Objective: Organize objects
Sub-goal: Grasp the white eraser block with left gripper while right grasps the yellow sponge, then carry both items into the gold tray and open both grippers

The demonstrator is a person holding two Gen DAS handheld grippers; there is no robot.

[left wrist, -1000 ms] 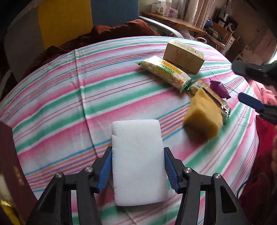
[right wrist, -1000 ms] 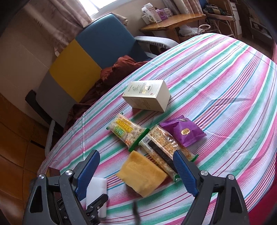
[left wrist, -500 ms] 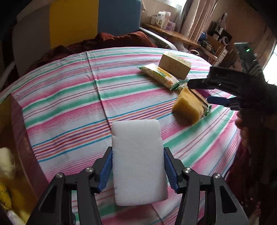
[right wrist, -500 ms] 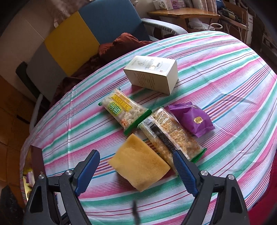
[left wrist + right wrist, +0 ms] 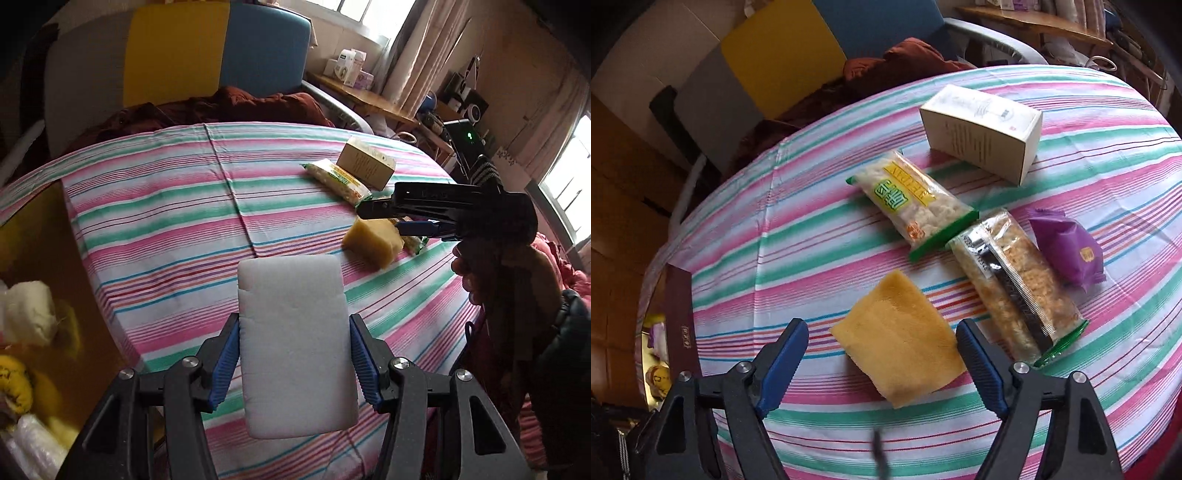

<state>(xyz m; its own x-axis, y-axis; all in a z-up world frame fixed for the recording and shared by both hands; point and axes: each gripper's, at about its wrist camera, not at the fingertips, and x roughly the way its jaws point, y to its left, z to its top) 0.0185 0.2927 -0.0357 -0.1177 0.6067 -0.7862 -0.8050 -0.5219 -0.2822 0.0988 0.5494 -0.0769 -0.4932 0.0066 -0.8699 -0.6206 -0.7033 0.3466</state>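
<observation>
A white sponge is clamped between the blue pads of my left gripper, which is shut on it and holds it above the striped tablecloth. A yellow sponge lies flat on the cloth. My right gripper points down over it with a finger on either side, and its jaws are closing. Small gaps still show between the pads and the sponge. In the left wrist view the right gripper hovers just over the yellow sponge, held by a person's hand.
Beyond the yellow sponge lie a green and yellow snack pack, a clear cracker pack, a purple packet and a white carton. A gold-lined box holding several soft items sits at the table's left edge. A chair stands behind.
My left gripper has lifted and drawn back to the left with the white sponge, bringing the gold-lined box into view. My right gripper has come down around the yellow sponge and its jaws have narrowed.
</observation>
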